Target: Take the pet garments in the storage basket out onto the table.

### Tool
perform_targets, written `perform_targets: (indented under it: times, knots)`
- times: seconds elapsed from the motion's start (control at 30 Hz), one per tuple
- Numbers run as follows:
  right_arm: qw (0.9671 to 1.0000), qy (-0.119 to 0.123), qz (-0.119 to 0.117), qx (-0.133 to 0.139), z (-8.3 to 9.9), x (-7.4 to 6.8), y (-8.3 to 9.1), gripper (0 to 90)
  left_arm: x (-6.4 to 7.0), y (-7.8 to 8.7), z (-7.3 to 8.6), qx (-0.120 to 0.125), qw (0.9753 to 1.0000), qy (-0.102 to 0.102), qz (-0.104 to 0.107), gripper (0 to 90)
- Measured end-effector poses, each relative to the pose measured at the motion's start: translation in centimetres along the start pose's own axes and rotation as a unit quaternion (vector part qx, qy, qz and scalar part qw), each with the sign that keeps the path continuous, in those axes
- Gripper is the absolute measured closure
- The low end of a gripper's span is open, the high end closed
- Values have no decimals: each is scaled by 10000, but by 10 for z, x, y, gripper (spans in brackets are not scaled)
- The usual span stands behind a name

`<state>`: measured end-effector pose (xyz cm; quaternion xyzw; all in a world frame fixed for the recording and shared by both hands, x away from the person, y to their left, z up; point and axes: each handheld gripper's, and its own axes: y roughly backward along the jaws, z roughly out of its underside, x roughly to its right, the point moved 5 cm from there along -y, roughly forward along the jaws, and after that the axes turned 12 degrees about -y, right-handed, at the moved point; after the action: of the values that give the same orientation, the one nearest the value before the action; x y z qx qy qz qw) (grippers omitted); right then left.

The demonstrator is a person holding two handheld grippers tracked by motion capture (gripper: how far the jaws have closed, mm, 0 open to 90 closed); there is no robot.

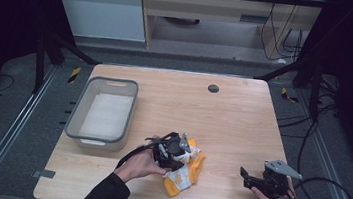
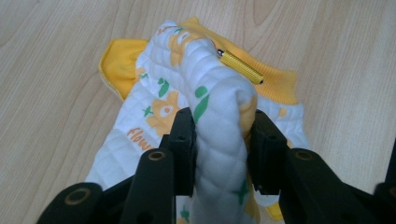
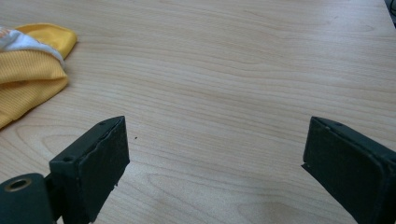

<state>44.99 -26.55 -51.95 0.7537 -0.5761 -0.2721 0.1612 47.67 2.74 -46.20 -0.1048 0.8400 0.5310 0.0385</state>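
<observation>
Nearest the person, the right gripper [image 1: 251,179] sits low at the table's front right w/ jaws spread wide and nothing between them; its own view has bare wood ahead and the garment's yellow edge off to the left, well apart. A bit further in, the left gripper [image 2: 224,140] is clamped on a bunched fold of the small quilted garment [image 2: 187,93], white w/ orange flower print, green marks and yellow ribbed trim, which lies crumpled on the wooden table [image 1: 233,116] near the front centre. Judging by the look, it's light, soft, floppy: it'll sag and unfold when lifted, so a pinch on a thick fold like this one should hold better than on a thin edge. A yellow metal zip pull [image 2: 240,67] lies on the ribbed trim, hard and slippery, prob. not a good spot to grab. Further back on the left stands the grey bin [image 1: 77,118], apart from the garment, w/ something pale lining its floor; can't tell what.
</observation>
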Motion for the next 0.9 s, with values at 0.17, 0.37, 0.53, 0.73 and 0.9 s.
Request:
perform_targets:
  times: [0.17,0.37,0.53,0.73,0.9]
  knots:
    - [10000,7,5,-2,0,0,0,71,-1,-2,2,37,10000,-60,-36,523]
    - [10000,37,11,1,0,0,-1,71,-3,-4,5,36,10000,-37,23,433]
    - [10000,18,4,-7,0,0,0,71,-4,-3,8,72,9999,-73,31,373]
    - [10000,74,27,8,0,1,-1,70,-5,3,8,241,9997,-92,-26,324]
    - [10000,55,21,9,0,1,-1,70,-5,9,10,336,9994,-36,-80,297]
